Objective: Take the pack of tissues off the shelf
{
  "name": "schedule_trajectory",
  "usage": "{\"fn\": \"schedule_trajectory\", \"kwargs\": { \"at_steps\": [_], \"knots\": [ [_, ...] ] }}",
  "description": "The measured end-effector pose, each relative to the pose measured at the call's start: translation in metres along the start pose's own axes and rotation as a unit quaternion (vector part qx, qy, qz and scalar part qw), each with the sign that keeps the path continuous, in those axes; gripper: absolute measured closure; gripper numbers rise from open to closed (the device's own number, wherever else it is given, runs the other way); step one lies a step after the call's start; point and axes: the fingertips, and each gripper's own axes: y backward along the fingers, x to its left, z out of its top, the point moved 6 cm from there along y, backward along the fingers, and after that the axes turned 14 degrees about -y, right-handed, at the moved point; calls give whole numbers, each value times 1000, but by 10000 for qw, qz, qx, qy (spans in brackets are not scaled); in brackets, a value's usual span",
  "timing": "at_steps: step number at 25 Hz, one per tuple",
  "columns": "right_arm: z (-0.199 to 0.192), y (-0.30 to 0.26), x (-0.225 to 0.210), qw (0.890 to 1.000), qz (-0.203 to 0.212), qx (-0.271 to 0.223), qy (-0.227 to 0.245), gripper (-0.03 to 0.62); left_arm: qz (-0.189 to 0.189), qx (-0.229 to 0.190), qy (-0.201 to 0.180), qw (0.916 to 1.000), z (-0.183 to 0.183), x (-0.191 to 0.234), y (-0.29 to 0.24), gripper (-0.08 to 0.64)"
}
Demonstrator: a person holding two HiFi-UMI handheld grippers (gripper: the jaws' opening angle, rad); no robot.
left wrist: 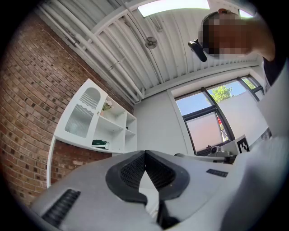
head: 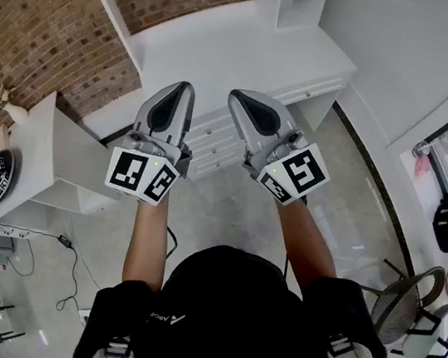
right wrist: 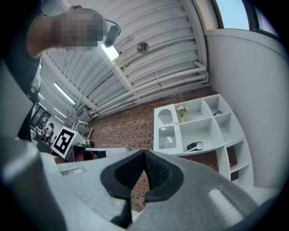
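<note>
The left gripper (left wrist: 144, 154) and right gripper (right wrist: 144, 154) had jaws clenched, empty. The pack of tissues (right wrist: 195, 146) lay on the shelf (right wrist: 198, 131).

The head view looks steeply down from above the person onto the left gripper (head: 185, 86) and right gripper (head: 235, 95), with the white tabletop (head: 254, 44) close beyond them. Each gripper view tilts up along its own fingers (left wrist: 126, 173) toward the ceiling (left wrist: 131, 40). Both share the distant white shelf unit (left wrist: 101, 124) on the brick wall (left wrist: 31, 90), which appears at the left in one and at the right in the other.
</note>
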Motion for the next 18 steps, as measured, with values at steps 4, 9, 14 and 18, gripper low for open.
{"fn": "schedule_trajectory", "kwargs": {
  "at_steps": [4, 9, 14, 18],
  "knots": [
    [6, 7, -19, 10000, -2, 1, -12, 592, -58, 34, 9, 10000, -4, -10, -18, 561],
    [13, 11, -37, 10000, 48, 22, 70, 591, -56, 4, 20, 10000, -6, -16, -36, 561],
    [22, 8, -52, 9998, 110, 6, 167, 591, -22, -46, 39, 10000, -7, -17, -51, 561],
    [27, -5, -71, 9999, 116, -43, 95, 591, 8, -104, 74, 9999, -8, -8, -66, 561]
  ]
}}
